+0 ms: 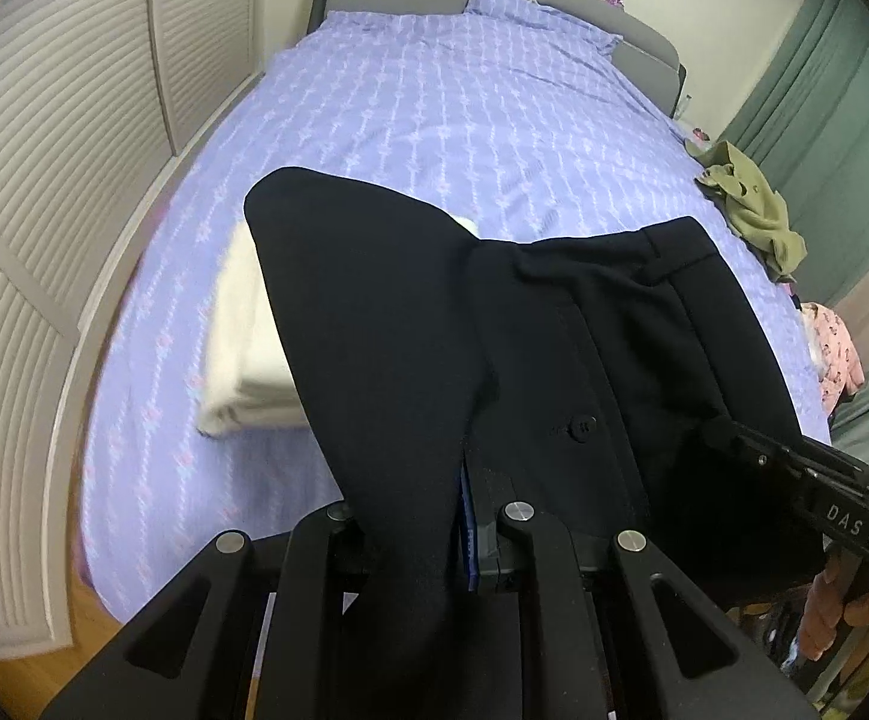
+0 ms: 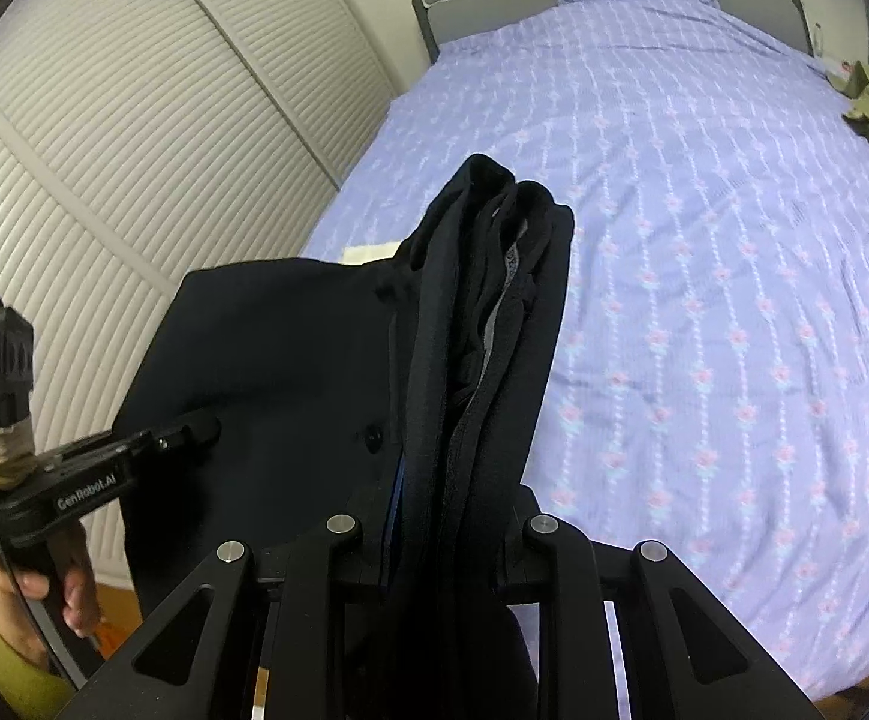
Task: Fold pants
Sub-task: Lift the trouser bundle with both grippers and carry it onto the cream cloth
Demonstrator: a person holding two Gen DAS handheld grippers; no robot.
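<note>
Black pants (image 1: 554, 330) hang stretched between my two grippers above the bed. My left gripper (image 1: 428, 519) is shut on a flat edge of the pants, and cloth rises from between its fingers. In the right wrist view the same gripper (image 2: 203, 427) bites the pants' left side, near a button (image 2: 372, 438). My right gripper (image 2: 452, 516) is shut on the bunched waistband (image 2: 494, 276), where the zip and grey lining show. From the left wrist view it (image 1: 728, 426) clamps the right side of the pants. The fingertips are mostly hidden by cloth.
A bed with a lavender flowered sheet (image 1: 464, 120) fills both views. A folded white cloth (image 1: 236, 348) lies on it behind the pants. An olive garment (image 1: 752, 204) and a pink one (image 1: 836, 354) sit at the bed's right edge. Louvred closet doors (image 2: 104, 138) stand on the left.
</note>
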